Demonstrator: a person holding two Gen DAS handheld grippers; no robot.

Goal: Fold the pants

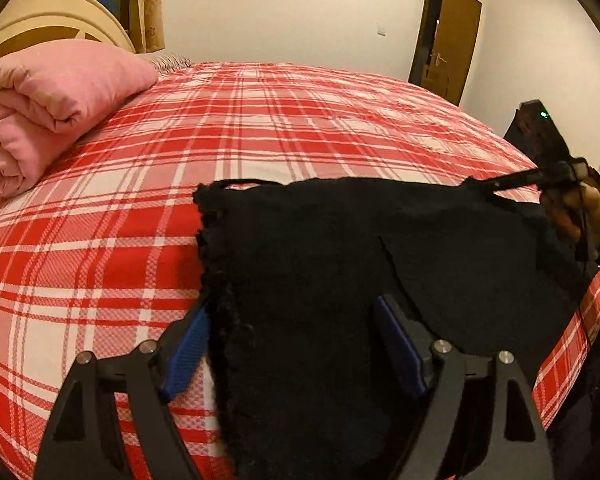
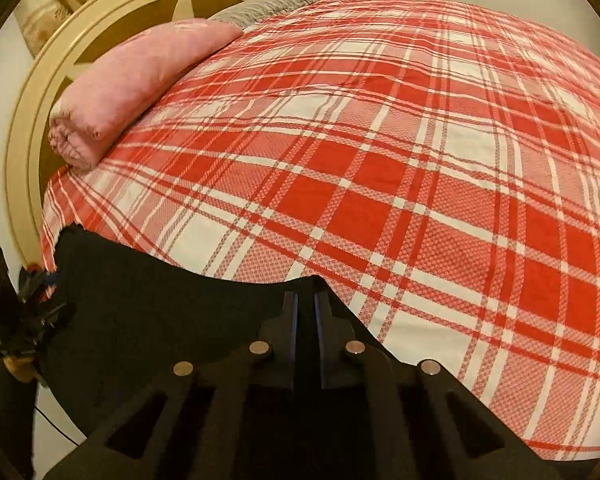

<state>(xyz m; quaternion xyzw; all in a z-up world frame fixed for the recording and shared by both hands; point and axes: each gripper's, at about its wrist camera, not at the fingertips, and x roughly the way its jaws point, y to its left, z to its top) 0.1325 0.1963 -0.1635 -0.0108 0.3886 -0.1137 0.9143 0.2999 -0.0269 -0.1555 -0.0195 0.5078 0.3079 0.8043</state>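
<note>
Black pants lie on the red plaid bed near its front edge. My left gripper is open, its blue-padded fingers straddling the near edge of the cloth without pinching it. My right gripper is shut on the pants' far right corner and lifts that edge slightly. In the left wrist view the right gripper shows at the right, pinching the corner. In the right wrist view the left gripper shows at the far left by the cloth's other end.
A folded pink quilt lies at the bed's head by the cream headboard. The plaid sheet stretches beyond the pants. A brown door stands open at the far wall.
</note>
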